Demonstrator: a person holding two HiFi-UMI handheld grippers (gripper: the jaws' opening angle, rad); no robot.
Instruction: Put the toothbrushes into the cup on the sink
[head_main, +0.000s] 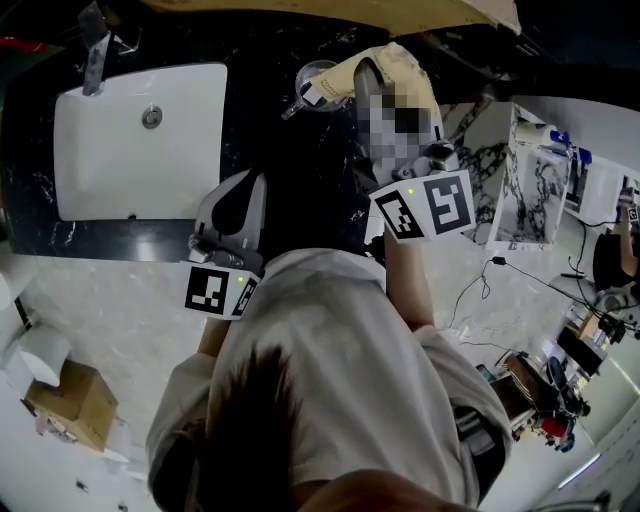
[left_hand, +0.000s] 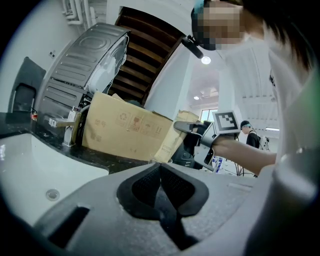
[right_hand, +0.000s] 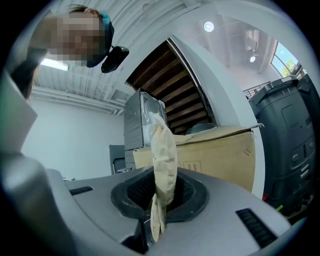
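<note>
Snugly in right gripper (right_hand: 159, 196): toothbrush packet (right_hand: 164, 150).

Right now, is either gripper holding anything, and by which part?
Right gripper pinches a beige paper packet near its lower end; most sticks out past the jaws. Left gripper is shut, empty.

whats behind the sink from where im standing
A faucet stands at the back edge of the sink. Behind it a cardboard box sits on the black counter, and a ribbed metal unit rises beyond. The box covers whatever lies behind it.
</note>
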